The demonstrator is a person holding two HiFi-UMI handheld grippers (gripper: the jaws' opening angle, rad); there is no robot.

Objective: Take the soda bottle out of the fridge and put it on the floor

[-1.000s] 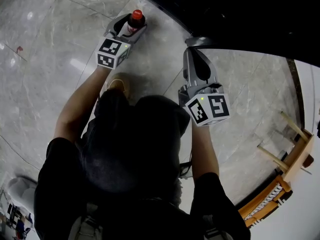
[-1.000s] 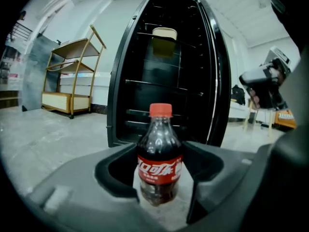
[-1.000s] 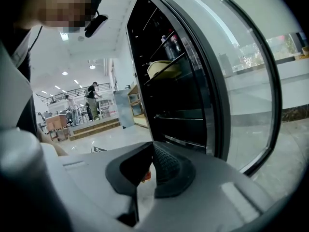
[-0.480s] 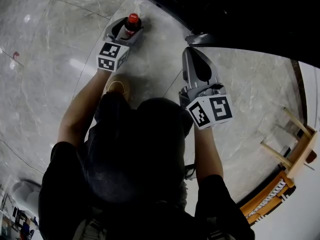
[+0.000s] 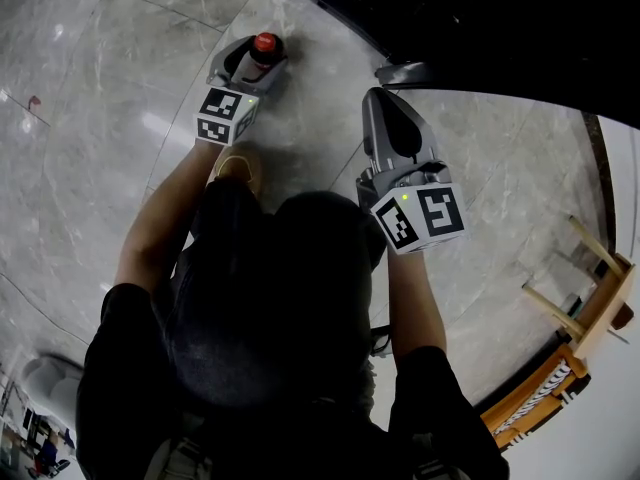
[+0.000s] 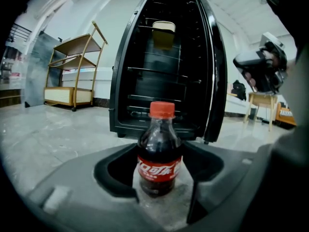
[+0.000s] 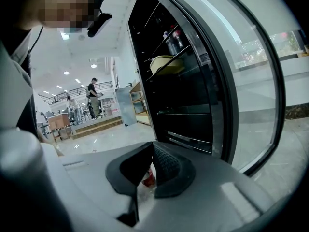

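Soda bottle (image 6: 159, 153), red cap, upright on floor (image 6: 58, 129) before open fridge (image 6: 164, 66).

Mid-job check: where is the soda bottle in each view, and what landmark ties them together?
Head view: soda bottle upper left of centre, in the left claw.
Left gripper view: dead centre, upright, red cap up.
Right gripper view: only a small red patch low centre; cannot tell if it is the bottle.
Shared landmark: the open black fridge.
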